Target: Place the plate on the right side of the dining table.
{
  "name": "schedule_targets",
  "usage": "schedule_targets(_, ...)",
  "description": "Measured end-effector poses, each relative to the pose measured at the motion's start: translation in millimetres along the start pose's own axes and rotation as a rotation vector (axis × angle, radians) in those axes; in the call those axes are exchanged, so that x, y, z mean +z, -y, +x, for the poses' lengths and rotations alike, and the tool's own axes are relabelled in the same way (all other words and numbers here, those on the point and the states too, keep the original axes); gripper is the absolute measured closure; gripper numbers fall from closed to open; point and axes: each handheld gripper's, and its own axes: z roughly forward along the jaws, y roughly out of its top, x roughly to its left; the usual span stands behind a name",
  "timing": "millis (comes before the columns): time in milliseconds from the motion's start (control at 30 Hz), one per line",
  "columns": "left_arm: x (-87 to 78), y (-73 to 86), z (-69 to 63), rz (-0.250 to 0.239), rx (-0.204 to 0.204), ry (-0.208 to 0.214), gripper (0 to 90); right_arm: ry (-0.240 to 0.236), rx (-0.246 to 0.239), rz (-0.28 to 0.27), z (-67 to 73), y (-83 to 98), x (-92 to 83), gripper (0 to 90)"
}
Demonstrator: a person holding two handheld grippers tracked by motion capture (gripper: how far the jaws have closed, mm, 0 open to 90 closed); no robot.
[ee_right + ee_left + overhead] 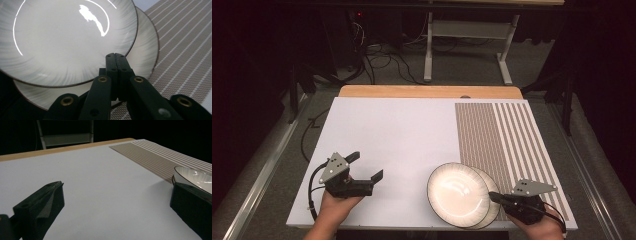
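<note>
At the near right of the table, two stacked glossy white ceramic plates with dark rims (460, 194) half overlap the brown striped woven placemat (507, 145), and the right gripper (116, 58), jaws pressed together, pinches the upper plate's near rim. Such a thin grip on glazed ceramic could slip, dropping the plate onto the lower one or dragging both. The left gripper (364, 167) hovers spread and empty at the near left, too far to steady anything.

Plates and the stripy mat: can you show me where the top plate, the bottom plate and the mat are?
top plate (65, 40), right gripper view, its shiny middle.
bottom plate (146, 52), right gripper view, the rim peeking out.
stripy mat (512, 135), high view, its striped middle.
</note>
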Motion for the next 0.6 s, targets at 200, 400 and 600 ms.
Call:
schedule_targets(200, -0.9, -0.1, 0.6, 0.000, -0.004, 0.001, 0.0, -0.010, -0.025, 0.012, 7.0, -3.2, 5.5, 90.0)
schedule_targets(400, 2.4, -1.3, -4.5, 0.006, -0.010, 0.023, 0.0, -0.013, -0.036, 0.015, 10.4, -4.6, 6.6, 90.0)
schedule_targets(600, 11.9, -4.6, -22.3, 0.039, -0.013, 0.080, 0.0, -0.022, -0.063, 0.021, 14.9, -7.4, 12.0, 90.0)
